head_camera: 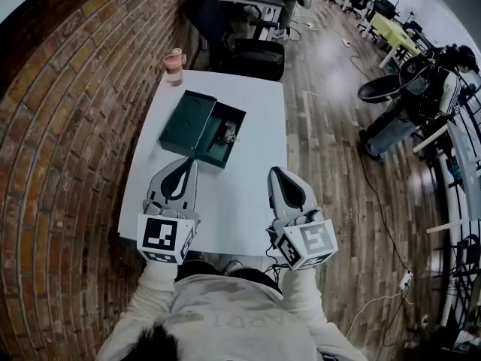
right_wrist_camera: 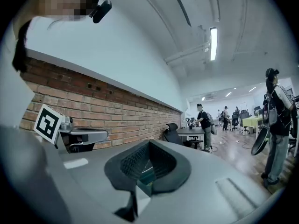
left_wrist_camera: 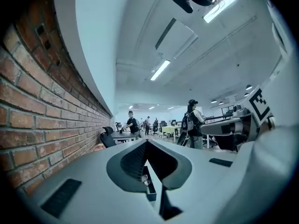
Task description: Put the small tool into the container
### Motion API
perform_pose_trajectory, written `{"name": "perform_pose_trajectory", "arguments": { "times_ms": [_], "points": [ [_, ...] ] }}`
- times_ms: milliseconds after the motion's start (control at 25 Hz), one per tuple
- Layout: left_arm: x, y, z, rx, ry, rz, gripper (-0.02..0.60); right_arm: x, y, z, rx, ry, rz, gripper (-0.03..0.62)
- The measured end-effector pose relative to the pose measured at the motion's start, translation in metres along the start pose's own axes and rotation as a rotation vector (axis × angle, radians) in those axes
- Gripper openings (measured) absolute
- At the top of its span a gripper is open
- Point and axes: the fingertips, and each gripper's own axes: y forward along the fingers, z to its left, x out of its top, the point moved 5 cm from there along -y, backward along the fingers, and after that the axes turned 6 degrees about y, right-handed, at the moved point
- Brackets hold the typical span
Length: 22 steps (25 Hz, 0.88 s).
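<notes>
With its jaws pressed together on nothing, the left gripper points at the open dark green box on the white table, the small silvery tool lies in the box's right half, and the right gripper is likewise closed and empty.

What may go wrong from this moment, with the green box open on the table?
The left gripper has its tip close to the green box, so a forward move may push the box. The cup stands at the far edge of the table and might fall if bumped.
</notes>
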Motion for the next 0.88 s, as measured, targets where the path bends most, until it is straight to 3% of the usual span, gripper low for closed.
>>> {"name": "perform_pose_trajectory", "arguments": {
  "times_ms": [520, 760, 880],
  "points": [
    [0.015, -0.034, -0.014, 0.023, -0.011, -0.059, 0.006, 0.014, -0.023, 0.014, 0.045, -0.035, -0.036, 0.011],
    [0.02, -0.04, -0.017, 0.012, -0.007, -0.069, 0.006, 0.007, -0.03, 0.015, 0.054, -0.002, -0.051, 0.011],
    [0.021, -0.039, -0.018, -0.001, 0.001, -0.077, 0.006, 0.015, -0.027, 0.019, 0.057, -0.035, -0.052, 0.011]
  ]
}}
